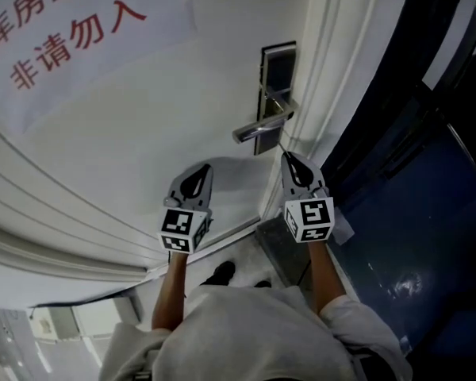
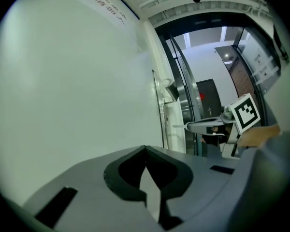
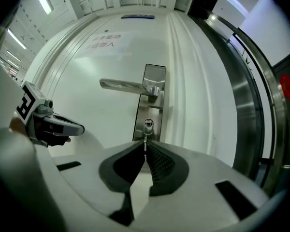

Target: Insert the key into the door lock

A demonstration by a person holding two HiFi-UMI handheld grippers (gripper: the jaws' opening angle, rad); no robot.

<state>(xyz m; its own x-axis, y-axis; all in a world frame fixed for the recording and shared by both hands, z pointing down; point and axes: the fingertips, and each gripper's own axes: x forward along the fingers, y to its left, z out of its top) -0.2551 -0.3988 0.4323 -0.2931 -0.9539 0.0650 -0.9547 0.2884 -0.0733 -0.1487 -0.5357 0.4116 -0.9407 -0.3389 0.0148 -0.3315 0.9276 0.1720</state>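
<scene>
Head view first: the white door (image 1: 166, 117) filled the frame, its lock plate (image 1: 277, 74) standing above the lever handle (image 1: 259, 128). The right gripper (image 1: 289, 158) sat just below the lock plate, nose towards it. The left gripper (image 1: 199, 172) hung lower and off to the plate's left, over bare door.

Over to the left gripper view: the jaws were pressed together with nothing between them, facing plain door. The right gripper (image 2: 208, 125) showed off to the side.

Right gripper view, and here was the action: the jaws were clamped on the key (image 3: 145, 145). Its thin blade pointed straight at the keyhole (image 3: 148, 125) low on the lock plate (image 3: 151, 98), tip just beneath the hole. Whether they touched, I couldn't call.
</scene>
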